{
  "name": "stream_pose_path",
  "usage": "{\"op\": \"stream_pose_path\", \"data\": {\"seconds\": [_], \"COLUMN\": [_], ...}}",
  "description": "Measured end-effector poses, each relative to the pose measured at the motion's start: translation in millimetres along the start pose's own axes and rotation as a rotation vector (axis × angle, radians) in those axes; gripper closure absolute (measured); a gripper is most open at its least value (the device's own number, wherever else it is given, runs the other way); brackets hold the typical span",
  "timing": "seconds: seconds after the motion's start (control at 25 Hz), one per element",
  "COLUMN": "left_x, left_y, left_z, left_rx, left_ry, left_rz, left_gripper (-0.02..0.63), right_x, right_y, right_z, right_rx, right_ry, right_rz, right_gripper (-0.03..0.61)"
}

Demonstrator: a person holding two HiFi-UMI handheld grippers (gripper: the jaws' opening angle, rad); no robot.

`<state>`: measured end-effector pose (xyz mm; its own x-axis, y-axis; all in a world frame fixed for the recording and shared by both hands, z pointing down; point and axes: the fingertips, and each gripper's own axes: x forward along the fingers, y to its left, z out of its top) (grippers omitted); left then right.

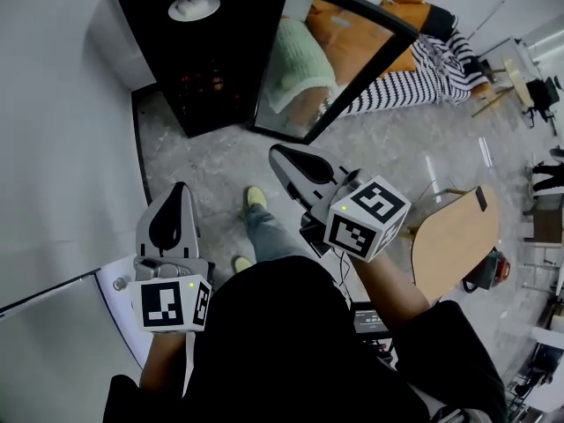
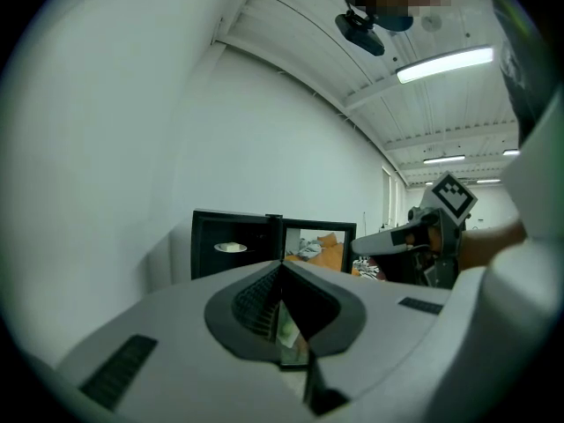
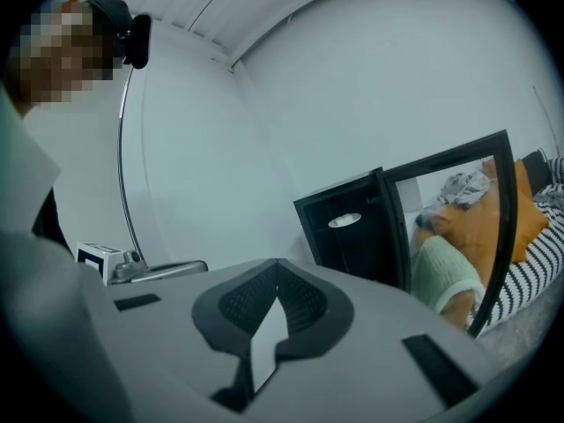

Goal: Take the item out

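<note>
Forward point left gripper (image 1: 180, 189) and right gripper (image 1: 277, 153)

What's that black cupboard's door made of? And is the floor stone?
The door looks like glass in a black frame. It is a smooth, shiny pane, and orange cushions show in it. The floor looks like polished grey stone or marble-look tile, with pale veins and glare streaks. I cannot tell which.

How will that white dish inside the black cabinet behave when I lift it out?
The white dish looks shallow and rigid, so it probably won't flex. It looks smooth, so it may slip in a pinch. If ceramic, it's likely fragile; keep it level and clear of the open glass door.
</note>
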<state>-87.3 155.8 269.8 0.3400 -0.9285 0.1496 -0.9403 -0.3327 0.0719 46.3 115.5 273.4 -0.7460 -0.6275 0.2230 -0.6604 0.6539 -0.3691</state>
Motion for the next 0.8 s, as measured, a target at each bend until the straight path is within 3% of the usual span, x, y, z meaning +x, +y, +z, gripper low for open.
{"op": "stream_pose_path", "data": {"seconds": [0.36,0.8], "left_x": [68,132], "left_y": [7,14], "left_z": [9,16], "left_rx": [0.002,-0.003], "left_ry": [0.023,0.061], "left_rz": [-0.022,0.008], "left_gripper": [0.604,0.604], "right_x": [34,66], "right_y": [-55,-106], "right_z": [21,41], "right_rx": [0.019,0.065], "right_ry": [0.008,0.037], "right_rz": [-0.002,0.032], "right_gripper": [0.574,0.574]}}
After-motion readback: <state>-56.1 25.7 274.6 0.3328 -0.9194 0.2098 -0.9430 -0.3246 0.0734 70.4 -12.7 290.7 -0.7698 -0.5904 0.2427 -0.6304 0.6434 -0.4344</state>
